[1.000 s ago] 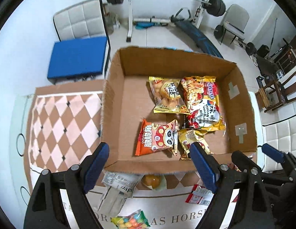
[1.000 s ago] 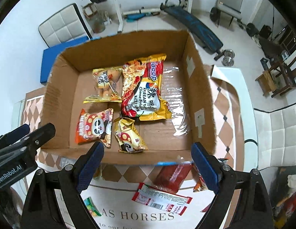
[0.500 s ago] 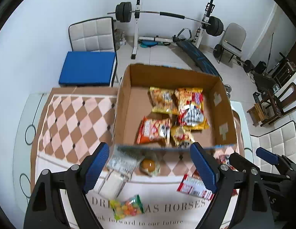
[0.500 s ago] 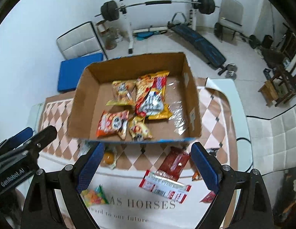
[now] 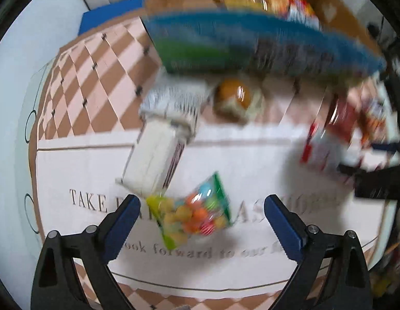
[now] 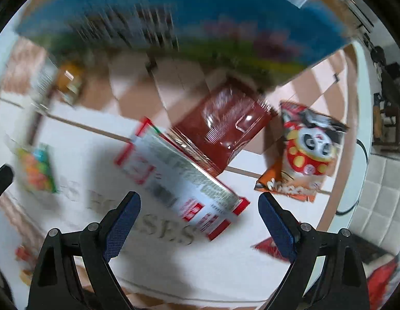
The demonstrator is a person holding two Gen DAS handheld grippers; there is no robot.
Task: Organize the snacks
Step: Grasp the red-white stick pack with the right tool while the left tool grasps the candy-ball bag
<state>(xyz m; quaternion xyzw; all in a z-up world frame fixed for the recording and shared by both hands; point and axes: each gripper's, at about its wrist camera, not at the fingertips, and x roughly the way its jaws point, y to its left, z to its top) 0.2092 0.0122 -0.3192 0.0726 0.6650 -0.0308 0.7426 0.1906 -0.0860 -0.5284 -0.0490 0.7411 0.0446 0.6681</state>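
My left gripper point(image 5: 202, 223) hangs over the tablecloth, its jaws opening. A clear bag of coloured candy balls point(image 5: 194, 217) lies on the cloth below and between them, untouched by the pads. A white packet point(image 5: 156, 160) and a round orange bun in wrap point(image 5: 233, 98) lie beyond it. My right gripper point(image 6: 200, 219) is open above a red-and-white packet point(image 6: 179, 180), gripping nothing. A dark red packet point(image 6: 225, 126) and a panda snack bag point(image 6: 305, 155) lie past it. The cardboard box point(image 5: 251, 44) with snack bags inside fills the top, blurred.
The box's blue and green printed front wall point(image 6: 174, 20) stands close ahead of both grippers. Another red packet point(image 6: 272, 250) lies by the right finger. The candy bag point(image 6: 37, 170) shows at the left. Table edge and a padded seat point(image 6: 380, 206) are to the right.
Both grippers have dropped from above the box down toward the tablecloth in front of it. The loose snacks now look much bigger, and the left jaws stand wider apart.
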